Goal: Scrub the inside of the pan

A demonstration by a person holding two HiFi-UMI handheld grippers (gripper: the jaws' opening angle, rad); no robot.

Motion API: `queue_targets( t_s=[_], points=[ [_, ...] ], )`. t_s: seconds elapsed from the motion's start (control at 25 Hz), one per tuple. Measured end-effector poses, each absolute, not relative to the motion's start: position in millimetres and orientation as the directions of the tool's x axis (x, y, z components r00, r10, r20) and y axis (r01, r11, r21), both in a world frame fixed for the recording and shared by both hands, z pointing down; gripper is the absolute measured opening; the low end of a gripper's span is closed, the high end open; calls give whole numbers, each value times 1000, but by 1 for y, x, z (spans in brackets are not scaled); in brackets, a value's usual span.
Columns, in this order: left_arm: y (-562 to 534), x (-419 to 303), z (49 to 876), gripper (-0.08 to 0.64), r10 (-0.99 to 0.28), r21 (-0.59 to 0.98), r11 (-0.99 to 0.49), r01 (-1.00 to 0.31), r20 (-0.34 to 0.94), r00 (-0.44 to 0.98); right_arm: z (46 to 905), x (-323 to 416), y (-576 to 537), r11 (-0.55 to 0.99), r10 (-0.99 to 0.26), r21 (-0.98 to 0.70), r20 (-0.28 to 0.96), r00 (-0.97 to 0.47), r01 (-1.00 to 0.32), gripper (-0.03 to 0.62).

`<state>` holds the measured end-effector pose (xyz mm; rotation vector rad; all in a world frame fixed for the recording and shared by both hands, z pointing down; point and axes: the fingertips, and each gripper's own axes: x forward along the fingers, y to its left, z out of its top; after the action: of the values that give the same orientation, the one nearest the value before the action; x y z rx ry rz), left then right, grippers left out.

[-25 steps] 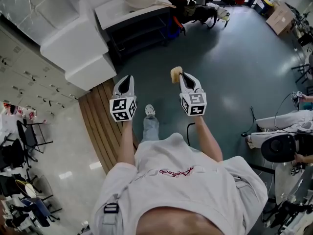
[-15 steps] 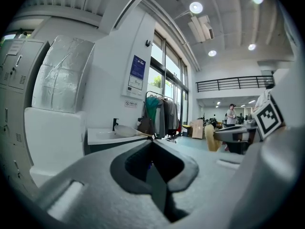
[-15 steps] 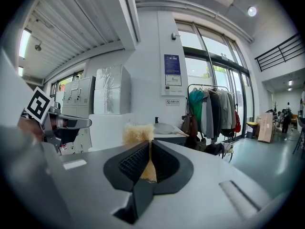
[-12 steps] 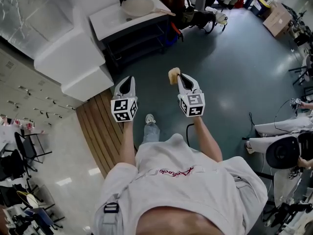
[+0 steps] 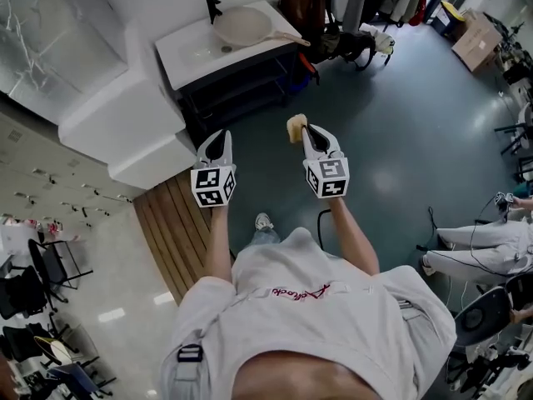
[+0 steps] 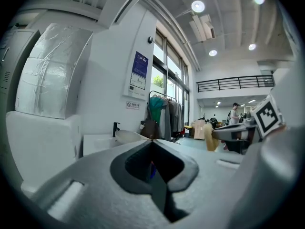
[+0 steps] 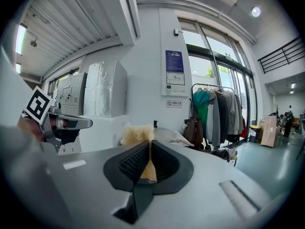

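White counter [image 5: 187, 52], pale round pan [image 5: 241, 25], seemingly empty

White tabletop [image 5: 185, 57] against the wall, a pale round pan [image 5: 240, 25] lying on it with its handle pointing right, a black tap [image 5: 214, 8] at the back edge, possibly a sunken basin [image 5: 206, 50] beside the pan, dark shelves [image 5: 241, 86] beneath.

Rough, fibrous sponge [image 5: 296, 127]; glossy floor [image 5: 400, 115]
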<state>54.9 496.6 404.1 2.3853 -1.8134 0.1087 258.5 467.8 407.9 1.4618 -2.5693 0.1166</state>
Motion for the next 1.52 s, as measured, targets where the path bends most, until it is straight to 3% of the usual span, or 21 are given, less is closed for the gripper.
queue_targets(
  t_s=[0.56, 1.52],
  points=[
    [385, 12, 406, 0, -938, 46, -309, -950, 151, 313, 411, 210, 365, 494, -855, 38, 201, -477, -869, 25],
    [333, 22, 430, 0, -913, 53, -361, -931, 182, 365, 434, 209, 321, 466, -865, 21, 222, -451, -884, 25]
  ],
)
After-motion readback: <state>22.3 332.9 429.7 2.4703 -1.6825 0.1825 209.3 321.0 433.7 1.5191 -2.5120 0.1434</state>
